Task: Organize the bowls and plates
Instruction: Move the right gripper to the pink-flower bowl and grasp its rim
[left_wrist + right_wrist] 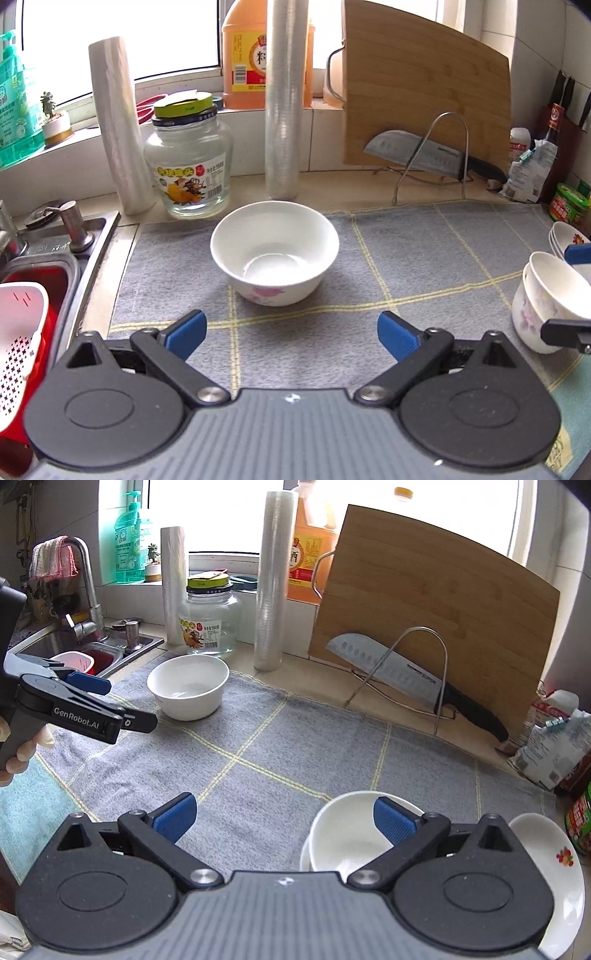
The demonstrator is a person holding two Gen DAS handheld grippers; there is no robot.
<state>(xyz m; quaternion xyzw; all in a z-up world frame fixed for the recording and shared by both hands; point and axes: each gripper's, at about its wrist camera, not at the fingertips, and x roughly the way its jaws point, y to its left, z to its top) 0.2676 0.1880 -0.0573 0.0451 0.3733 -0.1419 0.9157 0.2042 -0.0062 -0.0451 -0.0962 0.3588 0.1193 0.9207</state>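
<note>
Our left gripper, jaws wide and empty, faces the lone bowl at twelve o'clock; approaching too low could shove it into the glass jar. Our right gripper, also wide and empty, could knock the stacked bowls at three o'clock.

Right claw gapes over the stacked bowls; a lone bowl sits far across the mat, near the left claw.

- Bowl: on mat, before jar and roll.
- Sink: left of mat.
- Stacked bowls: mat's right edge.
- Knife: before cutting board, behind mat.
</note>
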